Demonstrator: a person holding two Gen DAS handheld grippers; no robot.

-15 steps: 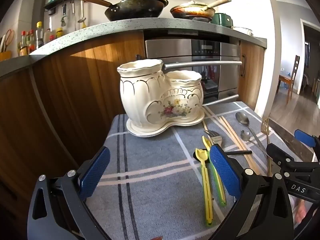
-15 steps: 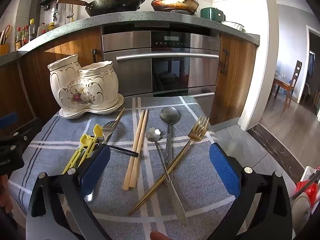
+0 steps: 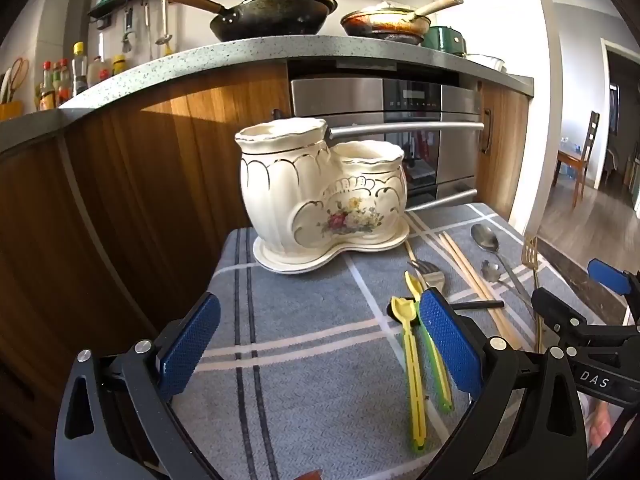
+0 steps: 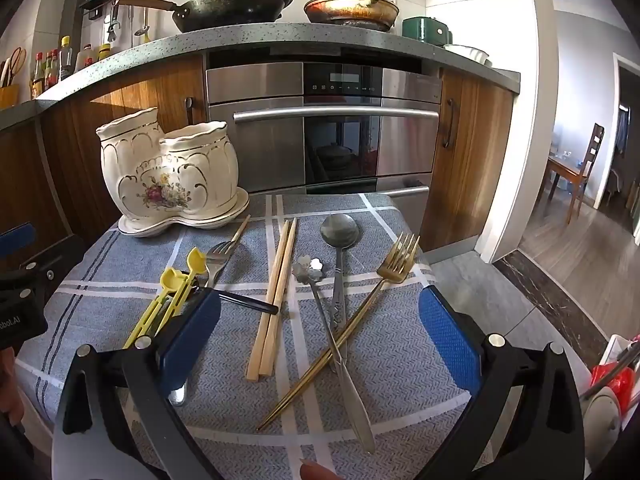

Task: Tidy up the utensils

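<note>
A cream ceramic two-pot utensil holder (image 3: 320, 200) with a flower print stands on its saucer at the back left of the table; it also shows in the right wrist view (image 4: 168, 176). Loose on the grey checked cloth (image 4: 400, 352) lie wooden chopsticks (image 4: 276, 292), a steel spoon (image 4: 339, 236), a flower-headed spoon (image 4: 336, 332), a gold fork (image 4: 372, 300), a silver fork (image 4: 218, 258) and two yellow plastic utensils (image 3: 412, 368). My left gripper (image 3: 320, 352) is open and empty above the cloth, before the holder. My right gripper (image 4: 320, 344) is open and empty above the utensils.
A wooden kitchen counter with a steel oven (image 4: 332, 136) stands right behind the table. Pans (image 4: 236, 4) sit on the counter above. The table's right edge drops to the floor (image 4: 560, 280). The right gripper's body shows at the right of the left wrist view (image 3: 592, 344).
</note>
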